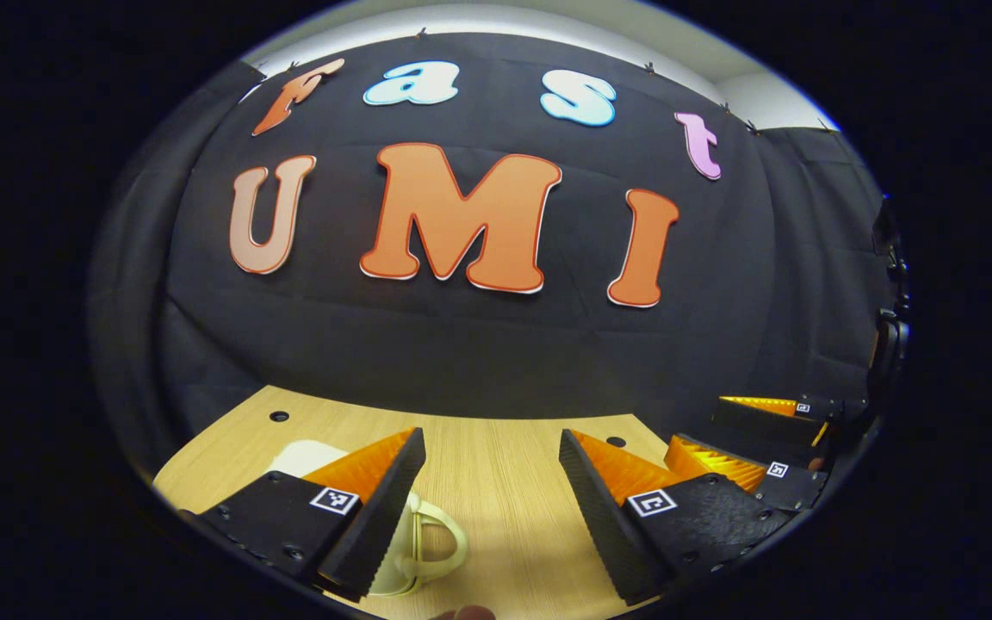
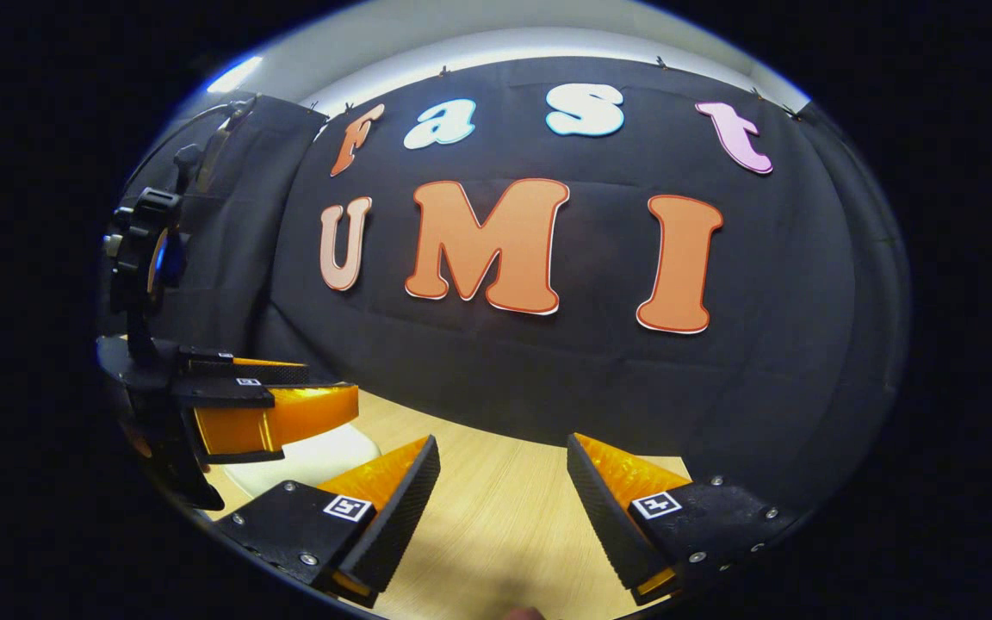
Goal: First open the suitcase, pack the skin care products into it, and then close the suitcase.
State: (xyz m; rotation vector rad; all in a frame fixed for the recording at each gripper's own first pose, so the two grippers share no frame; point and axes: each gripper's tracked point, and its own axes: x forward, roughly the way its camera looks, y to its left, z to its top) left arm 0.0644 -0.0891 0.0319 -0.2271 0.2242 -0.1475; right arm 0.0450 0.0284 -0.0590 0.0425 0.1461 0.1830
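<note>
Hovering over the wooden table (image 1: 496, 482), the left gripper (image 1: 492, 465) holds its fingers wide apart with nothing between them. Just behind its left finger lies a cream-white suitcase (image 1: 311, 456), whose looped handle (image 1: 440, 538) curves out beside that finger's pad. The right gripper (image 2: 503, 478) is likewise spread open over bare tabletop, gripping nothing. In the right gripper view the left gripper hangs to the left, above the pale suitcase. Whether the suitcase is open or closed cannot be told.

A pale wooden table (image 1: 496, 482) meets the black cloth wall (image 1: 496, 344), with a white ceiling (image 2: 461, 34) above.
</note>
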